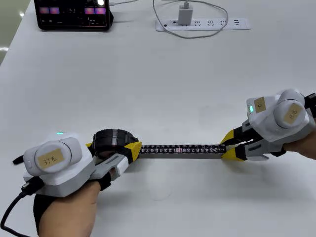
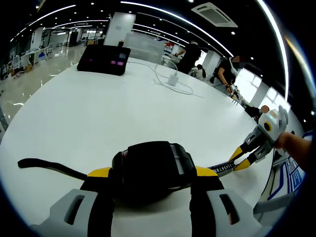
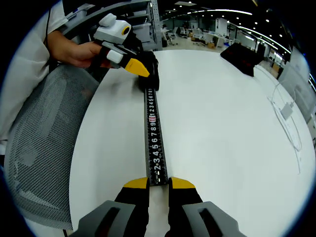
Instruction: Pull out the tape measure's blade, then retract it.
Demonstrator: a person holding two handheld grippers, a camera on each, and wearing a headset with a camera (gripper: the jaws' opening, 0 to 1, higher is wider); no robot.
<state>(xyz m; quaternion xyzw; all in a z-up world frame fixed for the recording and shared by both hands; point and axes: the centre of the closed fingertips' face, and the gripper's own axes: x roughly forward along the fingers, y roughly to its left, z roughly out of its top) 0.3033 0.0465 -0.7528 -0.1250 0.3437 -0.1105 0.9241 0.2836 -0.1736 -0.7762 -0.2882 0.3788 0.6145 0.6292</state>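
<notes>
A black tape measure case (image 1: pixel 111 140) lies on the white table, held between the yellow-tipped jaws of my left gripper (image 1: pixel 129 152), which is shut on it; the same case (image 2: pixel 152 167) sits between that gripper's jaws (image 2: pixel 154 174). The dark blade (image 1: pixel 180 149) with white numbers runs out to the right, flat over the table. My right gripper (image 1: pixel 230 147) is shut on the blade's end. In the right gripper view the blade (image 3: pixel 154 133) stretches from my right gripper (image 3: pixel 159 184) away to the case (image 3: pixel 149 71) and the left gripper (image 3: pixel 134 65).
At the table's far edge stand a black device with lit screens (image 1: pixel 74 14) and a white power strip (image 1: pixel 202 23) with a charger and looping cable (image 1: pixel 187 24). A grey mesh chair (image 3: pixel 44 143) stands beside the table. People stand far off (image 2: pixel 187 54).
</notes>
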